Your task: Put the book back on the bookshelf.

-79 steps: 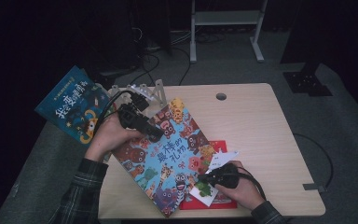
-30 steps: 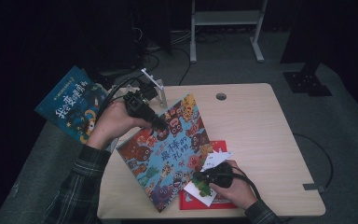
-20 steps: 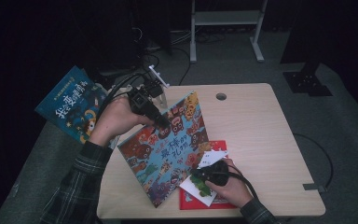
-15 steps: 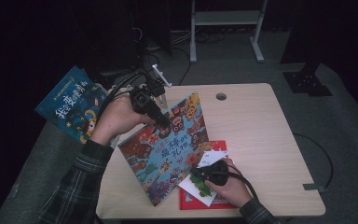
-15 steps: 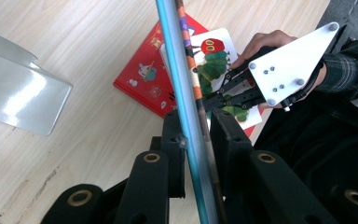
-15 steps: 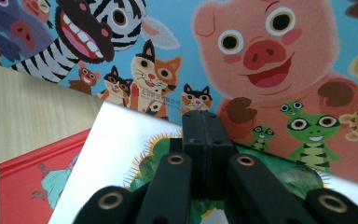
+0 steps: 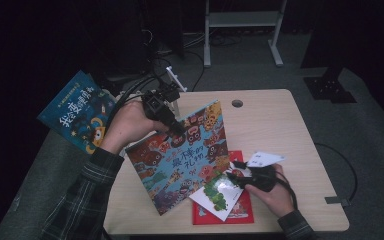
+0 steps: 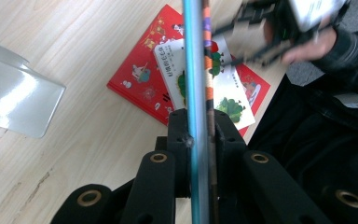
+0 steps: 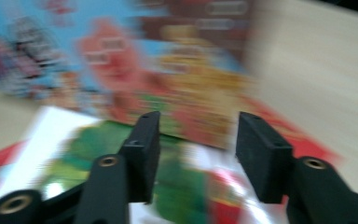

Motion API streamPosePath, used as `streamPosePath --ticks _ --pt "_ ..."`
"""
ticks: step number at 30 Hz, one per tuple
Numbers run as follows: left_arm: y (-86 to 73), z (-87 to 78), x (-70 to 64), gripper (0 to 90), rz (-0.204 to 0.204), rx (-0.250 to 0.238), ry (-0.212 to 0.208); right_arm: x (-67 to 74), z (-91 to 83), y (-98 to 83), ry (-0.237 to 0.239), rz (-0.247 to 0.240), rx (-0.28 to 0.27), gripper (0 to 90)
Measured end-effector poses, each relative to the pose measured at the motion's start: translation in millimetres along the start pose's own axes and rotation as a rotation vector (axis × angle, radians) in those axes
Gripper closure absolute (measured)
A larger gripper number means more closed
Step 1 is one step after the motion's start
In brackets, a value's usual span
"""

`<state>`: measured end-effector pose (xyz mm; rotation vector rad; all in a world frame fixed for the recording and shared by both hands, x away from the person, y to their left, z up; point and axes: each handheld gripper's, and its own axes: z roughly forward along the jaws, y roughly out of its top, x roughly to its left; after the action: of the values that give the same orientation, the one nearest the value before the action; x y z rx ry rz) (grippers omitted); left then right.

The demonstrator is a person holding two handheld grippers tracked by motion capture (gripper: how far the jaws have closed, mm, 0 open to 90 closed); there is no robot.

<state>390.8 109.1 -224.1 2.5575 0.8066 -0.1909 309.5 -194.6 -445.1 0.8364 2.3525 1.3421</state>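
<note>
A large colourful picture book [image 7: 182, 160] stands tilted on the table [image 7: 275, 125], with its top edge raised. My left gripper [image 7: 177, 131] is shut on that top edge; in the left gripper view the book's edge [image 8: 196, 70] runs between the jaws of the left gripper [image 8: 198, 116], which have just been closing tighter on it. My right gripper [image 7: 234, 170] is just right of the book's lower corner. Its jaws have just been opening, and the right gripper [image 9: 196, 140] holds nothing. Below it a white book with green pictures [image 7: 217, 196] lies on a red book [image 7: 240, 212].
A blue book [image 7: 77, 112] rests off the table's left side on a grey surface. A clear plastic piece [image 8: 18, 98] lies on the wood near the left gripper. Cables trail behind the table, which has a round hole [image 7: 237, 103] near its far edge.
The left hand has raised the colourful book's top edge, so the book stands steeper. The right gripper has pulled away to the right of the book's lower corner and its jaws have opened.
</note>
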Motion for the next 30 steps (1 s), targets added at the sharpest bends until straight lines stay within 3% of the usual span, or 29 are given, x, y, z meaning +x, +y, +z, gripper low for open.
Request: streamPosePath --ticks 3,6,11,18,24,30 --pt "-0.6 -2.0 -2.1 81.3 0.011 0.004 0.029 -30.4 -14.5 -10.6 -0.147 0.059 -0.039 41.1" --pt "-0.7 -2.2 -2.9 81.3 0.013 0.005 0.048 -52.2 -18.7 -19.1 -0.250 0.101 -0.017 39.0" --pt "-1.4 -2.2 -3.5 81.4 0.021 0.004 0.053 -77.3 -14.9 -33.6 -0.345 0.167 0.055 33.7" --pt "-4.0 -3.7 -3.8 81.3 0.025 0.005 0.071 -90.0 -4.3 -43.7 -0.415 0.206 0.135 30.2" --pt "-10.2 -8.5 -1.2 81.4 0.012 0.003 0.098 -94.5 -2.8 -46.2 -0.453 0.212 0.162 25.3" --pt "-19.8 -16.3 3.2 81.4 -0.018 -0.007 0.107 -101.5 -2.4 -47.7 -0.437 0.297 0.201 16.4"
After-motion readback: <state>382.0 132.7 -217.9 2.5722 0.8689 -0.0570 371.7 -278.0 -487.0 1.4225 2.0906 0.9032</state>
